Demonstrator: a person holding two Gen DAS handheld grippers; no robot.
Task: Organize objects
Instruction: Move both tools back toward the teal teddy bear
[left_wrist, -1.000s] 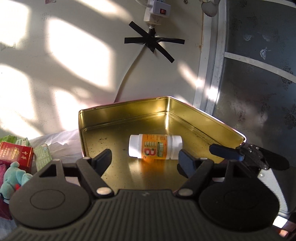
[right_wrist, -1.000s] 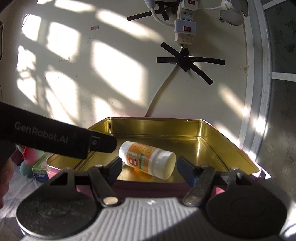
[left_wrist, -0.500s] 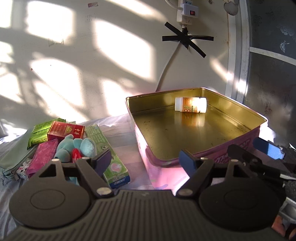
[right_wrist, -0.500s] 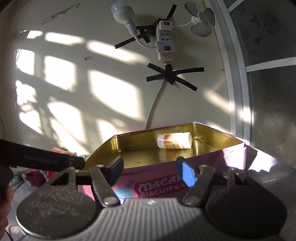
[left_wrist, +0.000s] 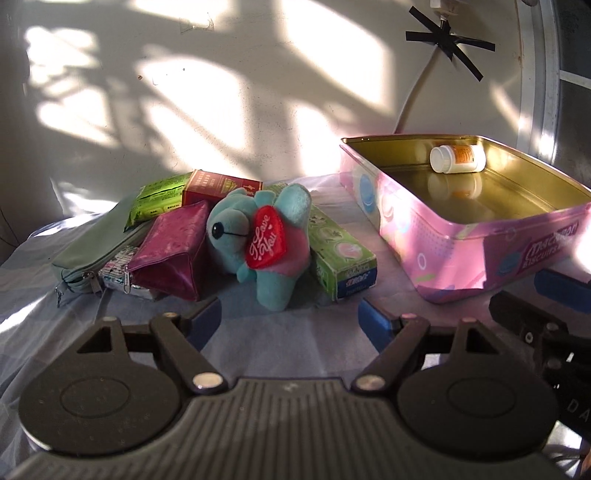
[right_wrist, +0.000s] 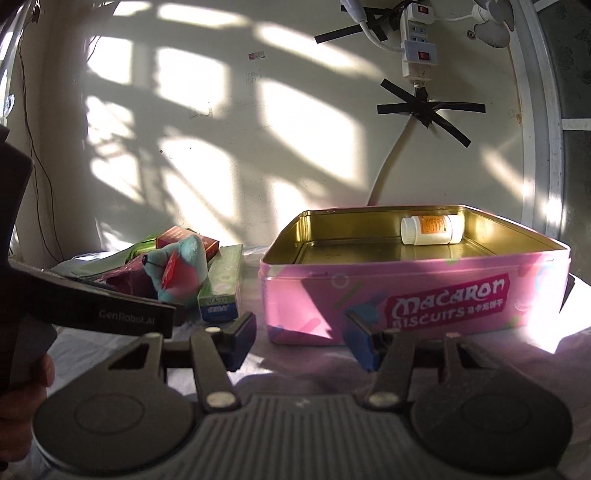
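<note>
My left gripper (left_wrist: 290, 319) hangs with its fingers apart and nothing between them, low over the cloth-covered tabletop (left_wrist: 258, 332). Straight ahead of it, just beyond the fingertips, stands the blue plush toy (left_wrist: 258, 240) with its red heart, at the near edge of the loose pile. This looks like my next pick, and the left hand is clearly the nearer one: from the right wrist view the toy (right_wrist: 177, 269) sits off to the far left, past my own left gripper body.

The toy stands upright, its body running roughly front to back along my line of reach, so I judge a straight push forward would put the fingers either side of its body. A green toothpaste box (left_wrist: 341, 254) lies touching it on the right, long axis pointing toward me; a magenta pouch (left_wrist: 170, 254) is pressed against it on the left. Those neighbours leave little room for the fingers.

My right gripper (right_wrist: 299, 339) is also spread wide and empty, facing the near wall of the pink biscuit tin (right_wrist: 417, 299). The tin stands toward the right side of the tabletop, and a white pill bottle (right_wrist: 430, 229) lies on its side against the tin's far wall.
</note>
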